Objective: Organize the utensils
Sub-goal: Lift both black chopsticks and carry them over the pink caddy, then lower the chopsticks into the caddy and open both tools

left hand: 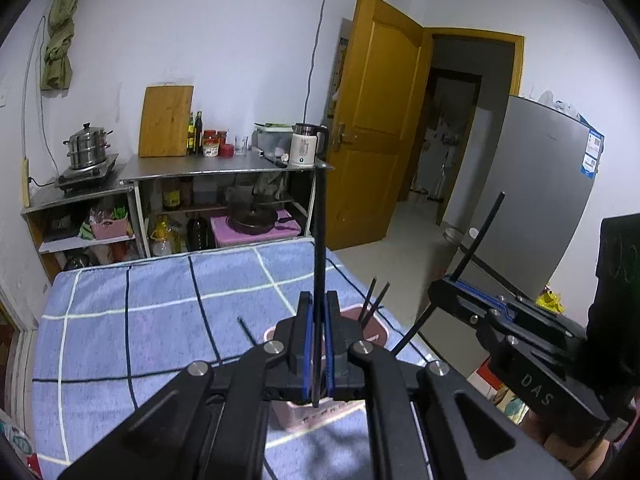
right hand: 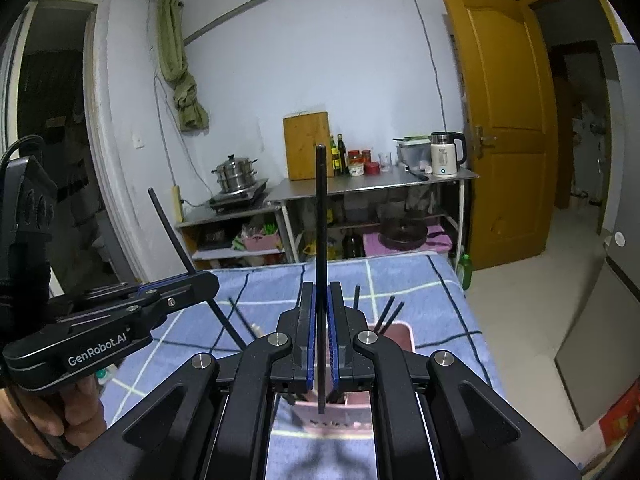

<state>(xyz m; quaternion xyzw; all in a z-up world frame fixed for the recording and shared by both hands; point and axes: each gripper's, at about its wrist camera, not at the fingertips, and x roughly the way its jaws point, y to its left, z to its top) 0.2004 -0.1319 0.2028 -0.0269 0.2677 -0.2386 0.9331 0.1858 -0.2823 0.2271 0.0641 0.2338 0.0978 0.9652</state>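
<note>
I have both claws clamped on black chopsticks: the left gripper [left hand: 318, 344] pinches one chopstick [left hand: 320, 240] upright, the right gripper [right hand: 320, 344] another chopstick [right hand: 321, 240]. The pink holder [right hand: 394, 334] sits lower centre, directly below both tips.

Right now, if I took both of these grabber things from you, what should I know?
Left gripper: shut on one black chopstick, held upright.
Right gripper: shut on another chopstick, also upright.
Pink holder stands on the blue checked bed cover below both grippers, with several chopsticks already standing inside.
Left to do: place the two held chopsticks.
</note>
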